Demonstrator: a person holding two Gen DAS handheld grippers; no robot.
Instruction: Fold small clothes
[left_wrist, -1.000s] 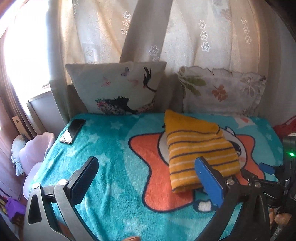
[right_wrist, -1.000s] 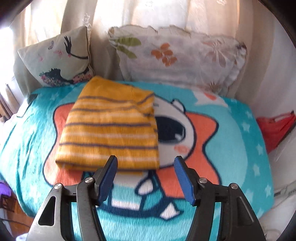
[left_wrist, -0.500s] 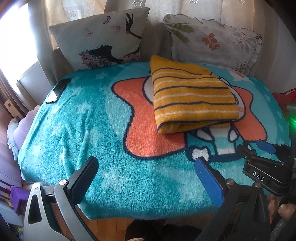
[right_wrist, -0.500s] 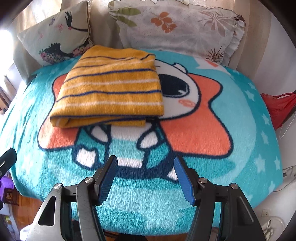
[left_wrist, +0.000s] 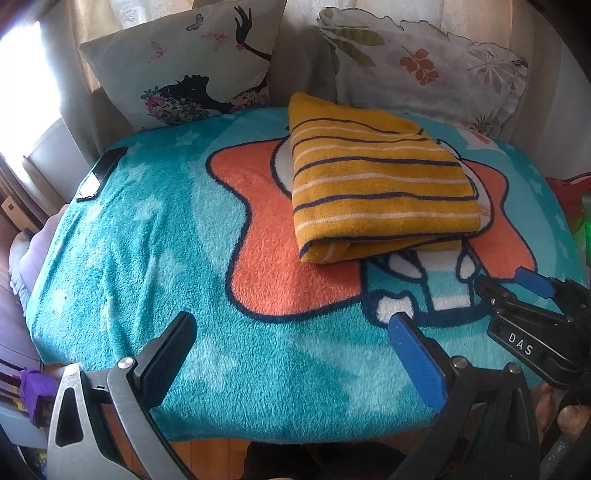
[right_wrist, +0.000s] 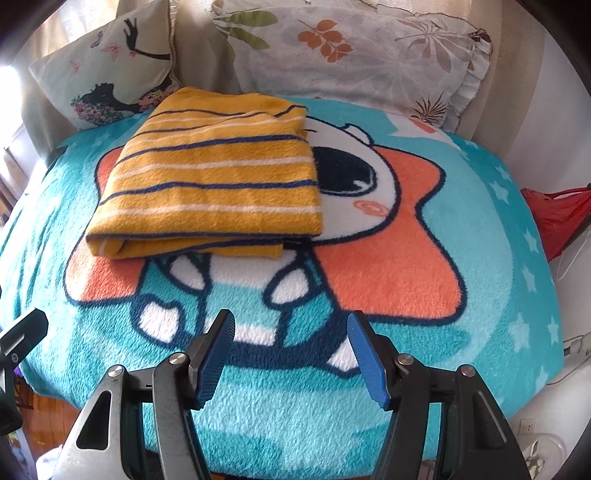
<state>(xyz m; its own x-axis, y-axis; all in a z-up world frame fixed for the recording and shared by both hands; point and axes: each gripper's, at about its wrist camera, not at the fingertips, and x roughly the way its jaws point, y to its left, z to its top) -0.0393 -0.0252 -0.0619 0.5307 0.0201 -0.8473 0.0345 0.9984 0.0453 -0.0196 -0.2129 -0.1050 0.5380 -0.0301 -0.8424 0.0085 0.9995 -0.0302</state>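
A yellow garment with navy and white stripes (left_wrist: 376, 188) lies folded into a flat rectangle on the teal cartoon blanket (left_wrist: 155, 251), towards the pillows. It also shows in the right wrist view (right_wrist: 214, 177). My left gripper (left_wrist: 291, 332) is open and empty, held above the blanket's near edge, well short of the garment. My right gripper (right_wrist: 290, 334) is open and empty, over the blanket's near part, below the garment's front fold. The right gripper also shows at the right of the left wrist view (left_wrist: 517, 295).
Two pillows lean at the back: a butterfly-print one (left_wrist: 192, 62) on the left and a leaf-print one (left_wrist: 424, 62) on the right. A black phone (left_wrist: 101, 171) lies at the blanket's far left edge. Red fabric (right_wrist: 557, 218) lies off the right side.
Both grippers have pulled back from the folded garment towards the near edge of the blanket, and more of the blanket shows. The garment has stayed in place.
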